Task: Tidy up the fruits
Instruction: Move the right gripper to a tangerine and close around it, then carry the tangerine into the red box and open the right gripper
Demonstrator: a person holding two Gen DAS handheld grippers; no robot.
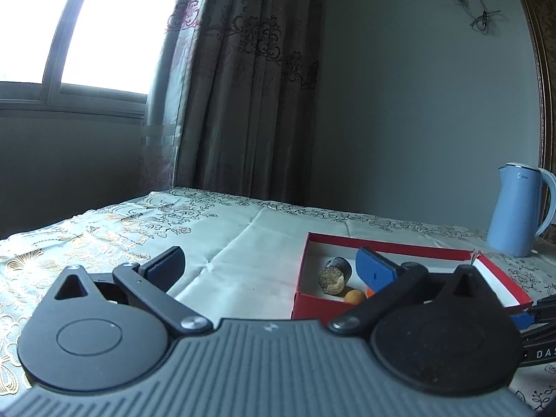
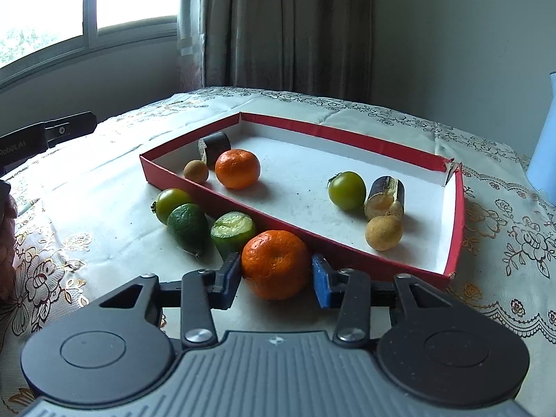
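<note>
On the bench (image 2: 312, 104), spread with a flowered cloth, a shallow red tray (image 2: 382, 146) with a white floor sits at an angle. Just outside its near wall lies a tangerine (image 2: 275, 264), and the right gripper (image 2: 276, 283) has its two blue pads on either side of it. The left pad (image 2: 232, 279) appears to touch the fruit's skin; the right pad (image 2: 321, 285) sits just beside it with what looks like a thin gap, so I cannot say the fruit is firmly pinched. It rests on the cloth.

Left of that tangerine, also outside the tray, are a cut lime (image 2: 232, 231) with its flesh facing up, a whole lime (image 2: 187, 227) and a green tomato (image 2: 172, 203), bunched close together along the tray wall.

Inside the tray, near the left corner, a second tangerine (image 2: 237, 168) sits beside a small longan (image 2: 196, 171) and a dark sugarcane stub (image 2: 214, 147). Toward the right end are another green tomato (image 2: 347, 190), a second cane stub (image 2: 384, 198) and a larger longan (image 2: 384, 232), touching or nearly so.

The left gripper (image 1: 274, 264) hangs above the bench with its jaws spread wide and nothing between them; its right finger (image 1: 377, 269) hangs in front of the tray's left corner. A pale blue kettle (image 1: 517, 208) stands behind the tray at the far right. Curtains (image 1: 250, 80) and a window (image 1: 69, 24) back the bench.
</note>
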